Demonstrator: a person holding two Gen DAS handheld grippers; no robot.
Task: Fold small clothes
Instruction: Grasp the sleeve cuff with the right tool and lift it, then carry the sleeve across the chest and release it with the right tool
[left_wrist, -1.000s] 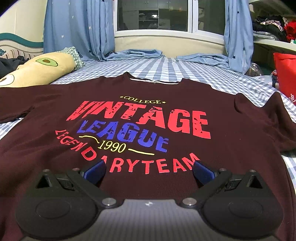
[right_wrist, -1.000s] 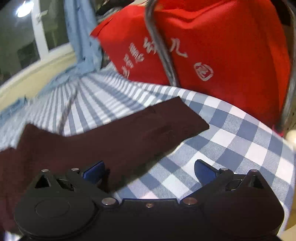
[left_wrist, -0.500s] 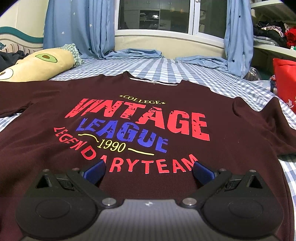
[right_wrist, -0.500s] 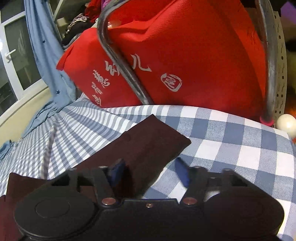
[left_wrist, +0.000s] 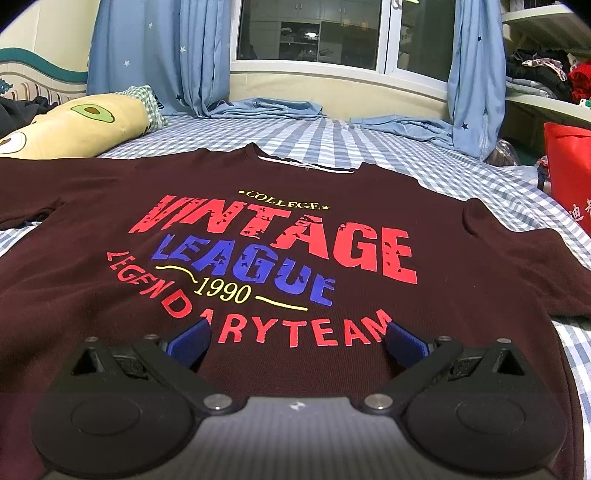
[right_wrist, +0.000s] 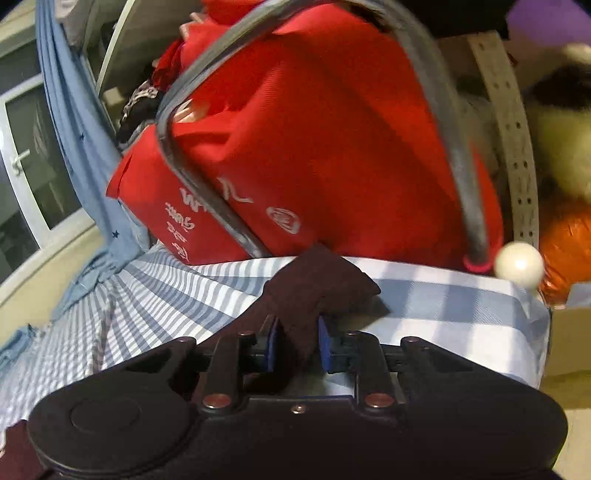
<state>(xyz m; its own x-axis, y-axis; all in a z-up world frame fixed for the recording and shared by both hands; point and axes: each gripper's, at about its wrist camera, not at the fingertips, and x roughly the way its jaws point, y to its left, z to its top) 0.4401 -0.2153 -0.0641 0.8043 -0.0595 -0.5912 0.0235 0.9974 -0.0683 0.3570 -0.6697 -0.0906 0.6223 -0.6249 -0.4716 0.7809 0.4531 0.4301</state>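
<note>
Pinching the sleeve (right_wrist: 317, 284), right gripper (right_wrist: 295, 349) nearly closed on it.
Left gripper (left_wrist: 295, 341) spread wide (empty) over the T-shirt (left_wrist: 280, 251) hem.

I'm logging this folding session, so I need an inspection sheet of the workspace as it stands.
Surface: bed with blue checked sheet.
Job's things: maroon T-shirt spread flat, print up; its sleeve pinched and lifted.
Clutter: avocado pillow, red bag, white ball.
Grippers: left gripper open over the hem; right gripper shut on the sleeve.
Cables: nothing seen.
Surroundings: blue curtains, dark window, shelf of clothes.
</note>
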